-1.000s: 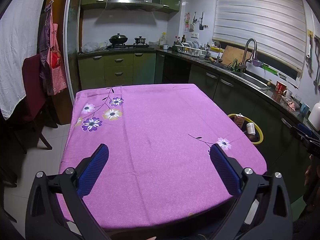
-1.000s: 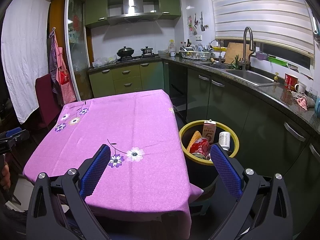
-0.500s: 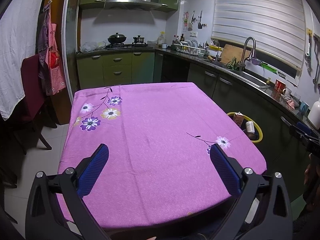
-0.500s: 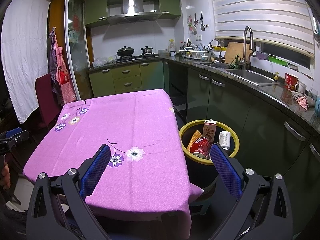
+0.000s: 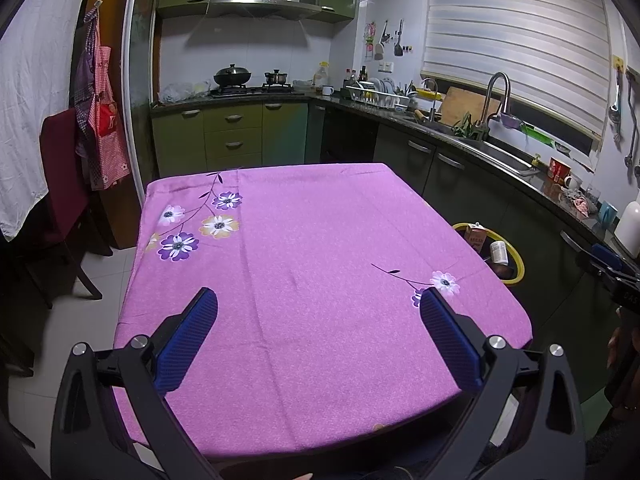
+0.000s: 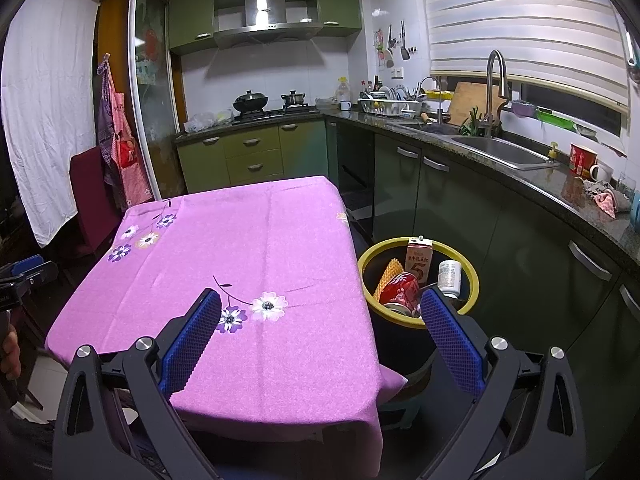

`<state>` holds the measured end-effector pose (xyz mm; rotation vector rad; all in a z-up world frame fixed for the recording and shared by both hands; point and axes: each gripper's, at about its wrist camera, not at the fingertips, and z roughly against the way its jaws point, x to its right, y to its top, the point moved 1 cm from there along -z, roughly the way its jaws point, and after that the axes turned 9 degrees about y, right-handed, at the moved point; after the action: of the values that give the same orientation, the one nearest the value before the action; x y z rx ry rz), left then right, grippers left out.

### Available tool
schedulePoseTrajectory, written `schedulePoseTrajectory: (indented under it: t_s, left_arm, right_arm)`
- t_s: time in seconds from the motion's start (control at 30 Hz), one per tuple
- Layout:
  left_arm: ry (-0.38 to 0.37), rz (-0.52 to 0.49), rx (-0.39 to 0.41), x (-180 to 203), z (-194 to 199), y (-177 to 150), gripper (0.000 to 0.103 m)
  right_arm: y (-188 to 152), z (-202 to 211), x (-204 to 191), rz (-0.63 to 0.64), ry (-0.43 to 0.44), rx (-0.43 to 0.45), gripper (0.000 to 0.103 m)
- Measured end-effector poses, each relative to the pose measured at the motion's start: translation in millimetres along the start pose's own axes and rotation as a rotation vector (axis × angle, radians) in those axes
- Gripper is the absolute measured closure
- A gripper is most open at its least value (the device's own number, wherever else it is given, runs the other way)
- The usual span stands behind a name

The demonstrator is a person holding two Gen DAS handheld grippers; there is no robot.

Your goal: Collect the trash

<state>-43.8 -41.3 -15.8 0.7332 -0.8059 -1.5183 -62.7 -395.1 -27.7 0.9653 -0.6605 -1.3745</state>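
Observation:
A yellow-rimmed bin (image 6: 472,276) stands on the floor right of the table; it holds a red can (image 6: 400,286), a brown carton (image 6: 419,260), a white bottle (image 6: 449,276) and a yellow ribbed piece (image 6: 389,272). The same bin (image 5: 518,260) shows at the table's right edge in the left wrist view. My left gripper (image 5: 316,302) hangs open above the near part of the purple flowered tablecloth (image 5: 304,240), nothing between its fingers. My right gripper (image 6: 320,300) is open over the table's near right corner, its right finger in front of the bin.
A dark red chair (image 5: 64,168) stands left of the table. Green cabinets (image 6: 460,200) and a counter with a sink (image 6: 500,150) run along the right, leaving a narrow aisle by the bin. A person's hand (image 6: 10,354) shows at far left.
The left wrist view has shifted slightly, with the table sliding a little down and left. The right gripper has not moved; both stay open.

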Motion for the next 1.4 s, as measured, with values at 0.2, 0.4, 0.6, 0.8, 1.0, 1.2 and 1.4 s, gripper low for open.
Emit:
schedulePoseTrajectory:
  t_s: [0.2, 0.4, 0.6, 0.8, 1.0, 1.2, 1.4]
  left_arm:
    - [-0.012, 0.005, 0.000, 0, 0, 0, 0.007]
    - [-0.014, 0.007, -0.003, -2, 0, 2, 0.007]
    - [-0.003, -0.001, -0.012, -2, -3, 3, 0.006]
    - [-0.003, -0.006, -0.013, -1, -3, 2, 0.006]
    - [-0.002, 0.003, -0.009, -1, -5, 3, 0.007]
    - [0.006, 0.015, 0.004, -6, -5, 4, 0.007]
    - [0.025, 0.023, -0.033, -12, -15, 6, 0.007]
  right_arm:
    - [0, 0, 1, 0.000, 0.000, -0.001, 0.005]
    - [-1, -1, 1, -0.001, -0.001, -0.002, 0.005]
    - [-4, -4, 3, -0.003, -0.002, -0.008, 0.005]
    - [-4, -6, 4, -0.004, -0.003, -0.012, 0.005]
    - [-5, -7, 4, -0.006, -0.003, -0.013, 0.005]
    - [-8, -9, 6, -0.011, 0.000, -0.018, 0.005]
    - [-8, -17, 6, -0.013, 0.003, -0.032, 0.005]
